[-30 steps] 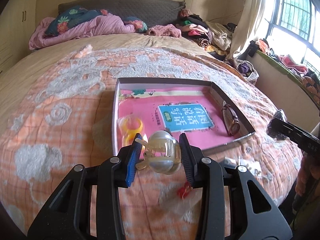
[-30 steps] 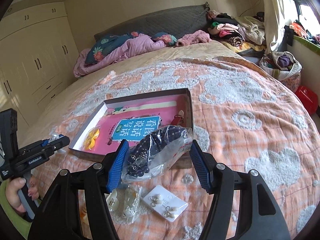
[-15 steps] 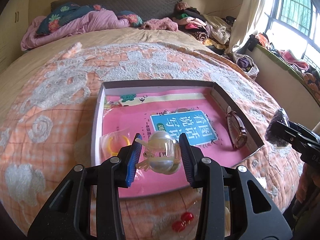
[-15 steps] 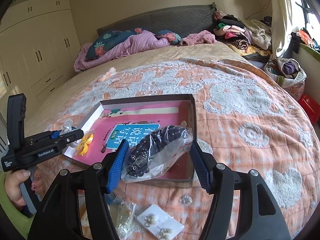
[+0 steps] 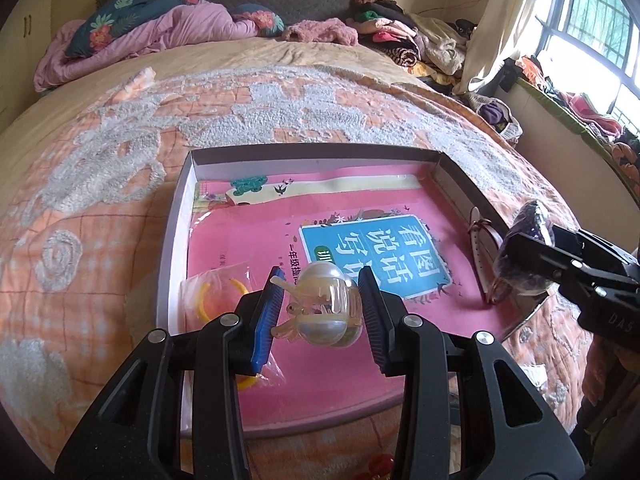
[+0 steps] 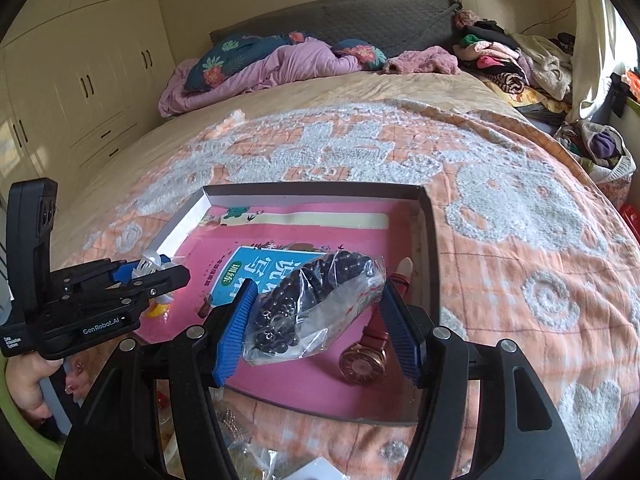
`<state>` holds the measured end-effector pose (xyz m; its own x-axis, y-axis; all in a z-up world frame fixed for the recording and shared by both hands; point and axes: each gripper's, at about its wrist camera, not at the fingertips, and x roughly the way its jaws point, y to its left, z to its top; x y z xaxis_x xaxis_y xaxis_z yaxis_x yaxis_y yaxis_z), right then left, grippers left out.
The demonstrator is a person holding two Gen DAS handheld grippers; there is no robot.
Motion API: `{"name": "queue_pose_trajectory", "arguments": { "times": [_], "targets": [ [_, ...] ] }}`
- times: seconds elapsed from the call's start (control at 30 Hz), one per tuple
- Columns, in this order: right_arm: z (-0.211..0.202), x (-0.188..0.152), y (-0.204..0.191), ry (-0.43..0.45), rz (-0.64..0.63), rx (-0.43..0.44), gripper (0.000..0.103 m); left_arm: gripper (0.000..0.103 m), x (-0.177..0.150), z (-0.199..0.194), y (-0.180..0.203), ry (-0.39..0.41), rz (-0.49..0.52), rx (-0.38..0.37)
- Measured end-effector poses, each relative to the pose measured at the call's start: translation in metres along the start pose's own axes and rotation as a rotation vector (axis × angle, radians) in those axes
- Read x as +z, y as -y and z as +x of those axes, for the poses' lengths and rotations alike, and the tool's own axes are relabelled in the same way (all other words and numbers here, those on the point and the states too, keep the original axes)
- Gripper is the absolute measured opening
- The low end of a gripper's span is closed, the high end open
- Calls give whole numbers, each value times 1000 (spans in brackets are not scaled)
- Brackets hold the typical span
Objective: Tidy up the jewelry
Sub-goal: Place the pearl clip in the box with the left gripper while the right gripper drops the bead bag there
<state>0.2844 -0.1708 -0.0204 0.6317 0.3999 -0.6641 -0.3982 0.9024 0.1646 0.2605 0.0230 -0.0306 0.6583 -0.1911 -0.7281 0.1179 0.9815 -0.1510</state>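
Note:
My left gripper (image 5: 320, 271) is shut on a clear, pearly hair claw clip (image 5: 324, 308) and hangs over the near left part of a shallow box (image 5: 178, 216) lined with a pink book. In the right wrist view the box (image 6: 431, 248) lies under my right gripper (image 6: 320, 285), which is shut on a clear plastic bag of dark beads (image 6: 308, 312). A watch (image 6: 365, 364) with a reddish strap lies in the box at its right wall, also seen as the watch (image 5: 484, 248). A bagged yellow ring (image 5: 220, 292) rests in the box's near left corner. Each gripper shows in the other's view: left gripper (image 6: 160, 276), right gripper (image 5: 528, 248).
The box sits on an orange and white bedspread (image 5: 100, 200). Loose jewelry packets (image 6: 248, 452) and red beads (image 5: 380, 462) lie on the bed at its near edge. Pillows and a pink quilt (image 5: 160, 28) are at the headboard, a heap of clothes (image 5: 400, 40) at the far right.
Both grippers have moved forward over the box, each keeping its load. The loose packets on the bedspread have slid toward the bottom of both views.

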Motion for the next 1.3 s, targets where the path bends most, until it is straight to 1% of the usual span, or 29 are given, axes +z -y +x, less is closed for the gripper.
{"name": "queue_pose_trajectory", "arguments": {
  "times": [0.27, 0.47, 0.77, 0.8, 0.87, 0.97, 1.03, 1.1, 1.3],
  "targets": [
    [26, -6, -7, -48, -34, -2, 61, 31, 1, 11, -8, -24, -9, 13],
    [41, -9, -8, -78, -36, -6, 61, 31, -2, 16, -13, -42, -13, 23],
    [47, -13, -14, -83, -59, -19, 65, 31, -4, 18, -15, -53, -14, 34],
    [46, -13, -13, -81, -60, -22, 65, 35, -5, 18, -15, -53, -14, 37],
    [42, -14, -12, -75, -48, -15, 68, 38, -4, 16, -15, -47, -18, 36],
    [34, -15, -8, -71, -16, 9, 70, 39, -4, 14, -15, -43, -15, 42],
    [28, -17, -6, -67, -6, 7, 73, 39, -3, 12, -15, -40, -17, 42],
    [20, -18, -3, -56, 10, 4, 76, 44, -2, 10, -15, -35, -18, 43],
    [-7, -23, 3, -13, 55, 0, 82, 55, -1, -2, -15, -15, -33, 41]
  ]
}}
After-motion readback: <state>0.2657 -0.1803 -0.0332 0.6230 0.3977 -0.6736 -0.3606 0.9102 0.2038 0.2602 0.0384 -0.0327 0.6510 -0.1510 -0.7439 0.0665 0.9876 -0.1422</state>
